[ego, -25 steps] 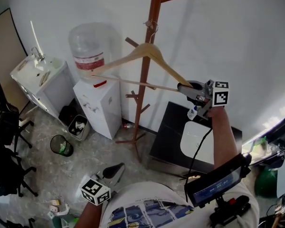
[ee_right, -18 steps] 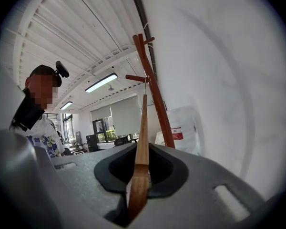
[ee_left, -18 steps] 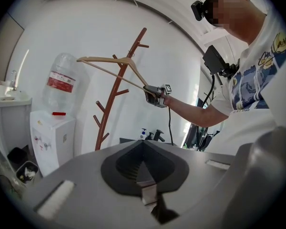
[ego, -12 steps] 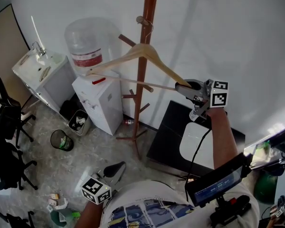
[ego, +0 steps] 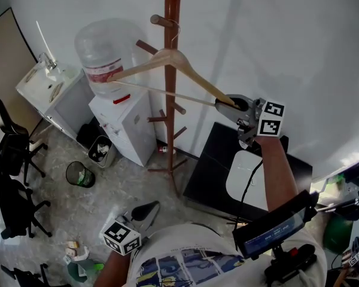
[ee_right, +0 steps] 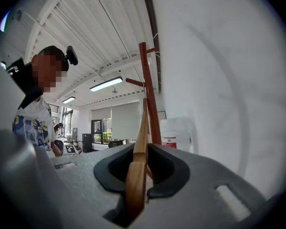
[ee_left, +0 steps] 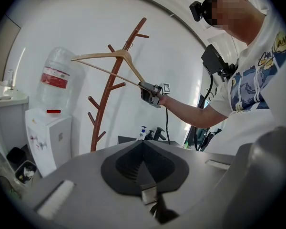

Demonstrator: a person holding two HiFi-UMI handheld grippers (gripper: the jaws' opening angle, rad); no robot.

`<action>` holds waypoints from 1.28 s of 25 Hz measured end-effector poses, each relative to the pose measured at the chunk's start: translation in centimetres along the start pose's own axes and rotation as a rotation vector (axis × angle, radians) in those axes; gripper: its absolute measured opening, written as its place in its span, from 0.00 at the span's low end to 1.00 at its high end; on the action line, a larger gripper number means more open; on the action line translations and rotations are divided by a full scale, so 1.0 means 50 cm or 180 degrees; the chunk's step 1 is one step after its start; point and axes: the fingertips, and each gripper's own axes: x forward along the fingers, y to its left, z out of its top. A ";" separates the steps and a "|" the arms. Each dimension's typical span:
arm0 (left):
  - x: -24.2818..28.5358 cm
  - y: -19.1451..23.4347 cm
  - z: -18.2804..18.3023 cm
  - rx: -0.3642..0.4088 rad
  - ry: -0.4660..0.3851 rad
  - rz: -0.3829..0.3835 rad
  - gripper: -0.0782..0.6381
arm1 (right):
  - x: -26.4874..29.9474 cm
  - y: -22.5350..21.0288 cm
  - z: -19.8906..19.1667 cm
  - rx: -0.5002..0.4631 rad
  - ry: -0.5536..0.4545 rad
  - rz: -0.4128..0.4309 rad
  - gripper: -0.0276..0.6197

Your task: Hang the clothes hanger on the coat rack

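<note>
A wooden clothes hanger is held out level at the brown coat rack. My right gripper grips the hanger's right arm end; its jaws are opening slightly while the wood still sits between the pads. The wire hook is right beside the rack's upper peg; whether it rests on the peg I cannot tell. In the right gripper view the hanger runs straight out from the jaws toward the rack. My left gripper hangs low by the person's body, shut and empty.
A water dispenser with a big bottle stands left of the rack, a white sink unit further left. A black bin and office chairs stand on the floor. A black table stands below my right arm.
The hanger has moved left toward the rack, and its hook now sits by the upper peg. My left gripper stays low.
</note>
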 end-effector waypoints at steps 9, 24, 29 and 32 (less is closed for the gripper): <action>0.027 -0.015 0.002 0.0032 0.0079 -0.0119 0.11 | -0.084 -0.030 -0.050 0.0139 -0.0079 -0.0319 0.20; 0.025 -0.044 -0.015 0.0146 0.0286 -0.0628 0.11 | -0.298 0.073 -0.287 0.0459 0.0390 -0.1605 0.23; -0.017 -0.054 -0.033 0.0196 0.0338 -0.0781 0.11 | -0.288 0.210 -0.374 0.0428 0.0660 -0.1921 0.23; -0.053 -0.052 -0.047 0.0194 0.0355 -0.0819 0.11 | -0.259 0.297 -0.407 0.0381 0.0789 -0.2042 0.22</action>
